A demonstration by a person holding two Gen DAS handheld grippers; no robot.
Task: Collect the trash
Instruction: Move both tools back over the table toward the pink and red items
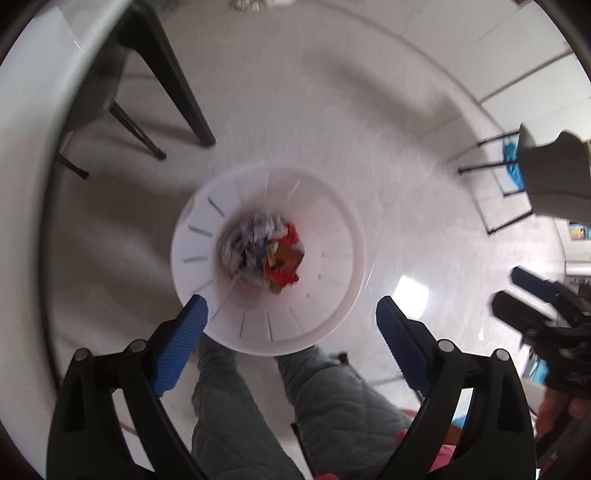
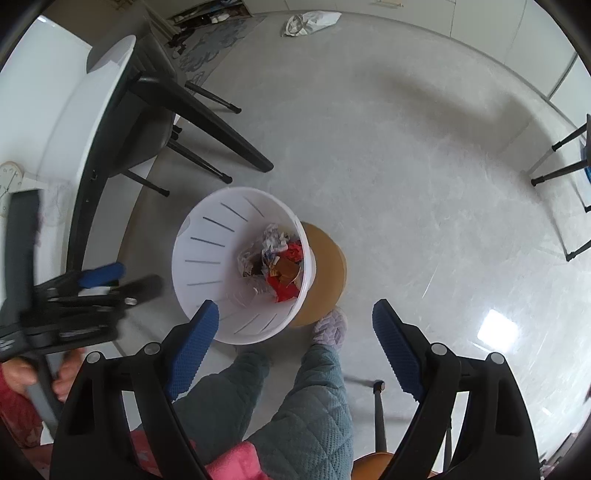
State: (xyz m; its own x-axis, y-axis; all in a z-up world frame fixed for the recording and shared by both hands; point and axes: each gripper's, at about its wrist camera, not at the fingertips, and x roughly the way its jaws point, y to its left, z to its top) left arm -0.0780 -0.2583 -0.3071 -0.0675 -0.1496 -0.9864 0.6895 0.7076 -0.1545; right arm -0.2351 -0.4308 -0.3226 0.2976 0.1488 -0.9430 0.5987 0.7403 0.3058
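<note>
A white slotted bin (image 1: pixel 207 236) stands on the floor below me, with crumpled paper and red wrappers (image 1: pixel 266 254) in its bottom. It also shows in the right wrist view (image 2: pixel 207 240), with the trash (image 2: pixel 277 262) inside. My left gripper (image 1: pixel 291 332) is open and empty, high above the bin's near rim. My right gripper (image 2: pixel 295 334) is open and empty, above the bin's near right side. Each gripper shows at the edge of the other's view: the right one (image 1: pixel 532 295), the left one (image 2: pixel 103 284).
A round brown wooden disc (image 2: pixel 328 266) lies under the bin's right side. A white table (image 2: pixel 44 110) with black legs (image 2: pixel 218 129) and a dark chair stands to the left. The person's legs and a slipper (image 2: pixel 330 326) are below. A white bag (image 2: pixel 310 20) lies far off.
</note>
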